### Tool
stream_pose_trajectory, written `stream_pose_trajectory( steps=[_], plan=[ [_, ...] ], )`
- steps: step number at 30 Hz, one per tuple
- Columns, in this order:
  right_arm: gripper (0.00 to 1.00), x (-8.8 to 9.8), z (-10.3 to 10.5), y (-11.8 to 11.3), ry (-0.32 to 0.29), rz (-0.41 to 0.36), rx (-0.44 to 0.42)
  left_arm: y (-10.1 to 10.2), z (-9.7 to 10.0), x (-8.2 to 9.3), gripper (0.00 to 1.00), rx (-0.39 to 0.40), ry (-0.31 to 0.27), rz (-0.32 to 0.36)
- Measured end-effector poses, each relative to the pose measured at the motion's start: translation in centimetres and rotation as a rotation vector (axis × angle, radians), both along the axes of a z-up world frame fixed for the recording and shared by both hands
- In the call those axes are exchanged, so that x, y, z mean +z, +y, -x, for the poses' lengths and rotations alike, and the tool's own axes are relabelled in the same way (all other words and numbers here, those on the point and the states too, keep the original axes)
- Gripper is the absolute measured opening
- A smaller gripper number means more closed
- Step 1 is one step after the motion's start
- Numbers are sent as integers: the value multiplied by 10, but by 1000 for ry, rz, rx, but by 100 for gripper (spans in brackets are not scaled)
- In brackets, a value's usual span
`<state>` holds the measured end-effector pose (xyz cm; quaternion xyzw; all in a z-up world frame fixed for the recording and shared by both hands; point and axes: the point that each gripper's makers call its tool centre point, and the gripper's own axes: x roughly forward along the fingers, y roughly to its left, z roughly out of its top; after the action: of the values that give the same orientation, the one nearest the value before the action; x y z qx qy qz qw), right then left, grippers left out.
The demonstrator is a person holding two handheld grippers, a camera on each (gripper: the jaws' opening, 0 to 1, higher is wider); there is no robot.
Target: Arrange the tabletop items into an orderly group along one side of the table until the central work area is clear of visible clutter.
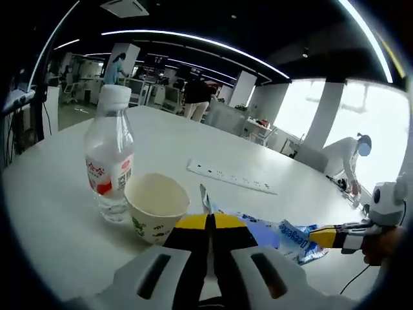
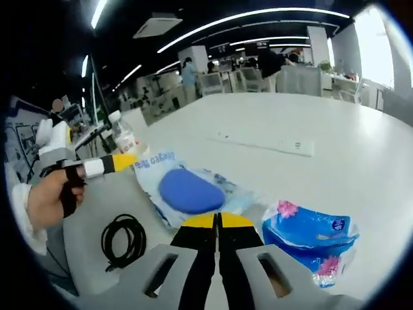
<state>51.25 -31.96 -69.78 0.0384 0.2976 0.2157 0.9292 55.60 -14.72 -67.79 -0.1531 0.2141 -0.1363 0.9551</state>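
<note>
In the left gripper view, a water bottle (image 1: 110, 155) and a paper cup (image 1: 156, 205) stand touching on the white surface (image 1: 58, 213), while the left gripper (image 1: 210, 223) sits just beside the cup with its fingers closed on nothing. Further right, a power strip (image 1: 232, 177) lies alone mid-surface. In the right gripper view, a clear bag with a blue pad (image 2: 188, 190), a blue tissue pack (image 2: 310, 240) and a black cable coil (image 2: 124, 240) lie scattered near the right gripper (image 2: 218, 223), its fingers pressed together, empty — so the grouping looks barely begun.
</note>
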Motion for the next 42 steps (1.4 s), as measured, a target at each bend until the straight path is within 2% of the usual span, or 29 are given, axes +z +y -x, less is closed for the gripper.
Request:
stream_pose_trajectory(
  steps=[2, 4, 5, 7, 10, 11, 12, 13, 16, 20, 23, 28, 33, 34, 35, 36, 37, 39, 42],
  plan=[
    [0, -4, 0, 0, 11, -6, 4, 2, 3, -10, 0, 9, 20, 7],
    [0, -9, 1, 2, 14, 3, 29, 6, 6, -23, 0, 1, 37, -47],
    [0, -12, 2, 1, 21, 27, 45, 7, 7, -27, 0, 0, 47, -46],
    [0, -14, 1, -3, 29, 27, 32, 8, 10, -29, 0, 6, 60, -39],
    [0, -24, 5, -10, 120, -11, -43, 19, 21, -57, 0, 5, 171, -169],
    [0, -27, 6, -10, 151, -38, -71, 20, 22, -61, 0, 4, 180, -181],
    [0, -30, 8, -12, 166, -30, -80, 17, 20, -61, 0, 6, 164, -152],
    [0, -35, 10, -15, 176, 3, -76, 17, 21, -62, 0, 16, 173, -130],
    [0, -42, 15, -15, 197, 14, -72, 16, 22, -66, 0, 26, 189, -126],
    [0, -48, 17, -20, 224, 22, -71, 14, 20, -67, 0, 32, 201, -109],
    [0, -49, 15, -21, 221, -20, -82, 16, 20, -71, 0, 41, 227, -112],
    [0, -47, 16, -18, 217, -48, -79, 16, 20, -68, 0, 46, 214, -96],
    [0, -45, 16, -16, 221, -99, -107, 16, 18, -63, 0, 71, 209, -33],
    [0, -44, 16, -16, 214, -94, -106, 14, 15, -59, 0, 69, 186, 5],
    [1, -42, 16, -16, 198, -79, -97, 11, 15, -57, 0, 60, 187, 42],
    [5, -42, 16, -15, 196, -81, -100, 6, 20, -56, 5, 51, 233, 95],
    [9, -40, 18, -14, 196, -90, -101, 5, 24, -56, 9, 51, 257, 119],
    [16, -34, 22, -8, 183, -121, -89, 8, 24, -47, 16, 54, 210, 93],
    [21, -30, 27, -3, 163, -129, -72, 12, 27, -38, 25, 63, 180, 62]
  ],
)
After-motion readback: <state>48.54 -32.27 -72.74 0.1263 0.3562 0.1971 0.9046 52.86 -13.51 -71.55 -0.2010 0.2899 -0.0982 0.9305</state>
